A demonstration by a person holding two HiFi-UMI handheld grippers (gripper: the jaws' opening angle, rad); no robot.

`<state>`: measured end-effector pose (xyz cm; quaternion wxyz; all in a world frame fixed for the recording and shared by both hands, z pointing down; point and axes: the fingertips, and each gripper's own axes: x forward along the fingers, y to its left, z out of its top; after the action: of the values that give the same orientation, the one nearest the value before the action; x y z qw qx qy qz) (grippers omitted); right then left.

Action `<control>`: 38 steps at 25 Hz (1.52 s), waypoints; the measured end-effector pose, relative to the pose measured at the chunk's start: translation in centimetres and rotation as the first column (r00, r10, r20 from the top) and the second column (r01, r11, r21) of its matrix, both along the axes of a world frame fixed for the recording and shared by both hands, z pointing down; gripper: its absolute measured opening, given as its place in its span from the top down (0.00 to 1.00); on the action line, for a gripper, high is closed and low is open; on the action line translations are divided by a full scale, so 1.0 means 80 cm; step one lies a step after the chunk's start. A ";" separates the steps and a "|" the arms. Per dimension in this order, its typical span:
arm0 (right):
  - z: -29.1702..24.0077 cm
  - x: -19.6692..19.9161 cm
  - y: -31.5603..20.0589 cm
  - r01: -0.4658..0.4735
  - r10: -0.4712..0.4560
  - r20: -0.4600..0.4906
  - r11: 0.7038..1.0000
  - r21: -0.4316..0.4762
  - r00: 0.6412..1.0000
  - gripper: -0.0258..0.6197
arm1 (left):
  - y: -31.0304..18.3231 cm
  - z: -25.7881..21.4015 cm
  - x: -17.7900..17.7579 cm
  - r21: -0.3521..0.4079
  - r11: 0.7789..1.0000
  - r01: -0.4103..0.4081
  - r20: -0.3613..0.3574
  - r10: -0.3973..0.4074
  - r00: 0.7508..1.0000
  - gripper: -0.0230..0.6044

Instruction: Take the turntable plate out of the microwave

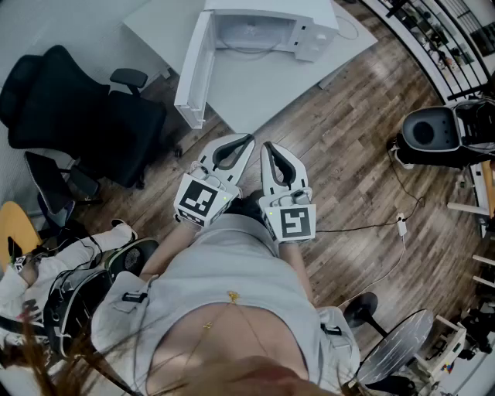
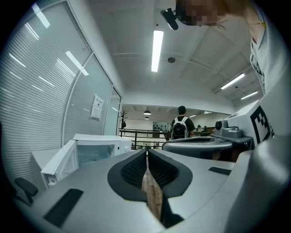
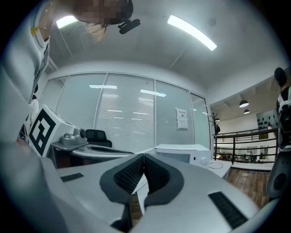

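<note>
Left gripper (image 1: 249,141) and right gripper (image 1: 266,146), ribbed pads (image 2: 134,170) together, face boxy white microwave (image 1: 309,17).

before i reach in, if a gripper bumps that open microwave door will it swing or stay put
The door stands swung wide, held only along its hinge side, so it will likely swing at a light bump. It looks a thin panel, probably light. The microwave is broad and boxy, flat on the table, so it likely won't tip.
</note>
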<state>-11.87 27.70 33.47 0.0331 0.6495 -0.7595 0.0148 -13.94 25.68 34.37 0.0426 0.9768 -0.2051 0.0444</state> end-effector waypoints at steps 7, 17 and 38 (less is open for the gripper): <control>0.001 -0.001 -0.004 0.016 -0.016 0.028 1.000 0.004 0.999 0.86 | -0.014 0.005 -0.007 0.014 0.999 0.051 0.019 -0.051 0.999 0.84; 0.004 0.008 -0.008 -0.007 0.008 0.060 1.000 -0.010 0.998 0.82 | -0.023 0.007 -0.011 -0.012 0.999 0.053 0.023 -0.053 0.998 0.72; 0.008 0.073 -0.081 0.008 -0.007 0.094 1.000 -0.010 0.996 0.82 | -0.091 0.022 0.055 -0.019 0.998 0.067 0.070 -0.065 0.995 0.72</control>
<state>-6.02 21.19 34.12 0.0009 0.6452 -0.7624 0.0490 -9.54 18.40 36.10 0.0475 0.9669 -0.2381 0.0789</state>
